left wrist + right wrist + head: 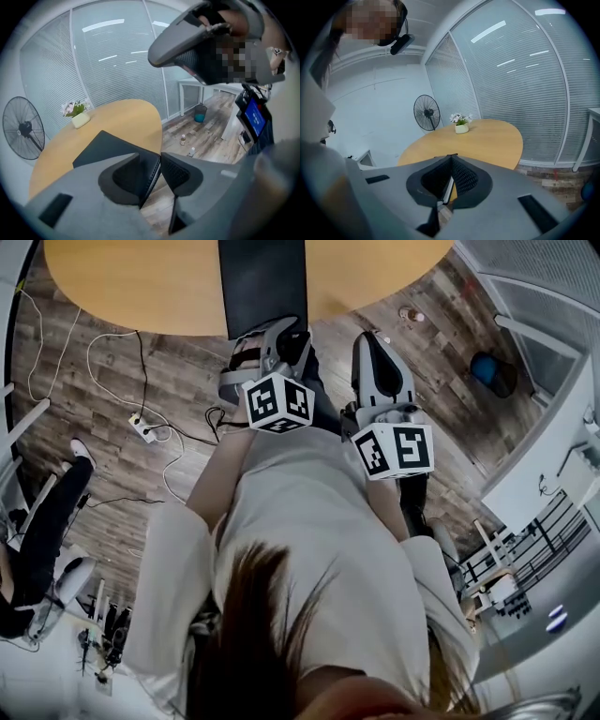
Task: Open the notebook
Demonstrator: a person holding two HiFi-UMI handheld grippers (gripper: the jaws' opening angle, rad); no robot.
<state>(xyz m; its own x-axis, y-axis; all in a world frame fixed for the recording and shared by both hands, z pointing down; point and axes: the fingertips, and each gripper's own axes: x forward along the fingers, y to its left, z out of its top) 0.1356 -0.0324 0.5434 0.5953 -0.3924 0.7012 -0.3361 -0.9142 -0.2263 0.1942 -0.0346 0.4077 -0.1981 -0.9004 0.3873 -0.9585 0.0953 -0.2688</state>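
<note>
**A:** Where is the notebook (262,277)?

**B:** It lies flat and closed, dark cover up, on the round wooden table (122,287). Its near end sits right at the table's near edge.

**A:** And the left gripper (161,154)?

**B:** Its tips are just at that near end, pointing down at a slant. The jaws stand in a narrow V, barely parted at the tips, and only floor (112,427) shows through the gap. I can't tell whether a tip touches the cover.

**A:** The right one?

**B:** The right gripper (451,157) hangs to the right, nearer the person, over the floor and clear of the table. Its jaws meet at the tips. A thin pale strip shows in the slit, too small to name.

**A:** Anything else on the table?

**B:** A small pot of flowers (461,127) stands at the far side, with a standing fan (425,112) beyond it.
</note>
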